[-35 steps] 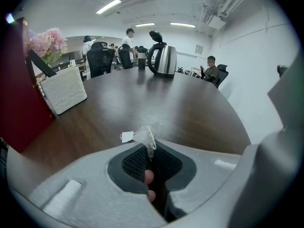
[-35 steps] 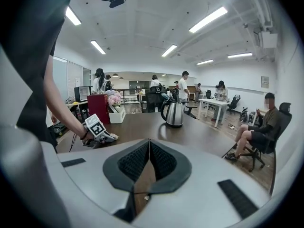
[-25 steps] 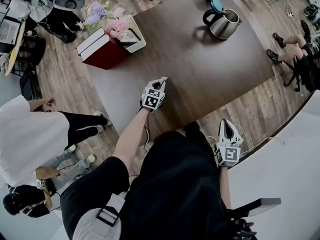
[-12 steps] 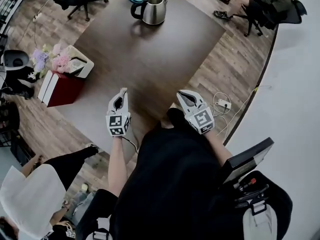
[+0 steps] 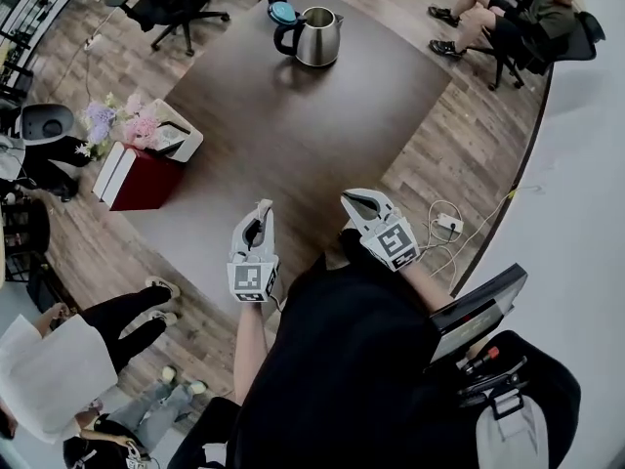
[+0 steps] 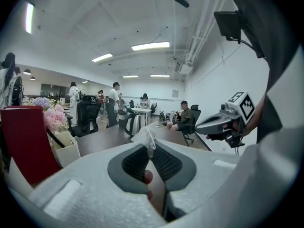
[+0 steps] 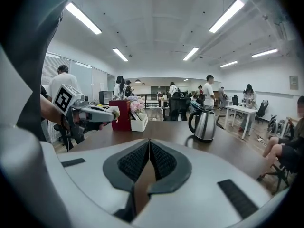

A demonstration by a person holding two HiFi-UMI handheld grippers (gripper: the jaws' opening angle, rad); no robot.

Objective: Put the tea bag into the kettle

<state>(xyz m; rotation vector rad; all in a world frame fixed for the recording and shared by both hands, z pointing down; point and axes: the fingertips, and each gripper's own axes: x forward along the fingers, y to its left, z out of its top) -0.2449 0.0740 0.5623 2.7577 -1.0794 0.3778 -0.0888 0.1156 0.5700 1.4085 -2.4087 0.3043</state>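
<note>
A steel kettle [image 5: 317, 35] with a black handle stands at the far end of the dark table [image 5: 293, 135]; it also shows in the left gripper view [image 6: 134, 123] and the right gripper view [image 7: 205, 125]. My left gripper [image 5: 264, 208] hangs over the table's near edge, shut on a white tea bag [image 6: 145, 136] whose paper sticks out above the pads. The tea bag [image 7: 114, 112] shows at that gripper's tip in the right gripper view. My right gripper [image 5: 354, 198] is beside it, shut, with nothing between its pads [image 7: 161, 161].
A red book [image 5: 137, 176] and a white box of flowers [image 5: 146, 127] sit at the table's left edge. A blue lid [image 5: 283, 13] lies by the kettle. Office chairs and seated people are beyond the table; a power strip [image 5: 449, 221] lies on the floor.
The view has swung round the table. My left gripper has risen with the tea bag. My right gripper has come up from beside my hip to the table's near edge.
</note>
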